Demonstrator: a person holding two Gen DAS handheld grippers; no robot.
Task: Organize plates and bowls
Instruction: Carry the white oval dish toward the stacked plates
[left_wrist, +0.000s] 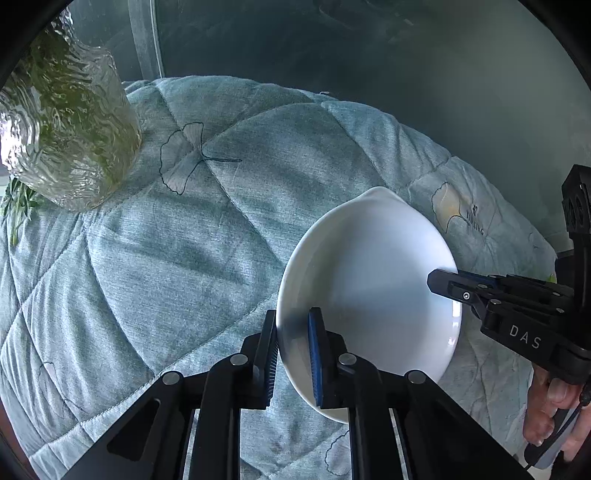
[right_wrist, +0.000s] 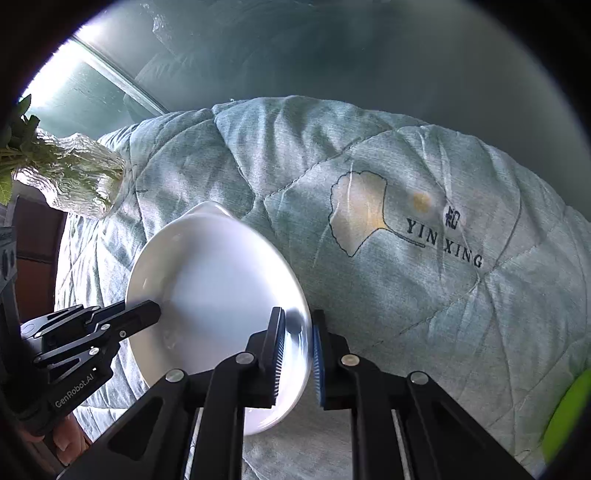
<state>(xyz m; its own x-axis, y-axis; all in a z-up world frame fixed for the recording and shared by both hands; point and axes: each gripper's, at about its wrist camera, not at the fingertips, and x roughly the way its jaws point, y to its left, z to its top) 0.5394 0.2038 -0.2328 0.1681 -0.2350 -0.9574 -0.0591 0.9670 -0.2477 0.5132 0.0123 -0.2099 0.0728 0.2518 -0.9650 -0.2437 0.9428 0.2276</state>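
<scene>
So both claws are clamped on the white bowl (left_wrist: 369, 295): left gripper (left_wrist: 293, 360) pinching its near-left rim, right gripper (right_wrist: 298, 360) the opposite rim, bowl over the quilted blanket (left_wrist: 166, 240), right of the glass vase (left_wrist: 70, 133).

1. The green object (right_wrist: 567, 413) at the right wrist view's edge is cut off and blurred; what it is cannot be told.
2. The glass vase (left_wrist: 70, 122) is cropped at the left.

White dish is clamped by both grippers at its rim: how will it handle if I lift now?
The white dish looks glazed and glossy, so probably slippery in the pads. It seems rigid, likely ceramic, so fragile if dropped. The quilt beneath should cushion it.
</scene>
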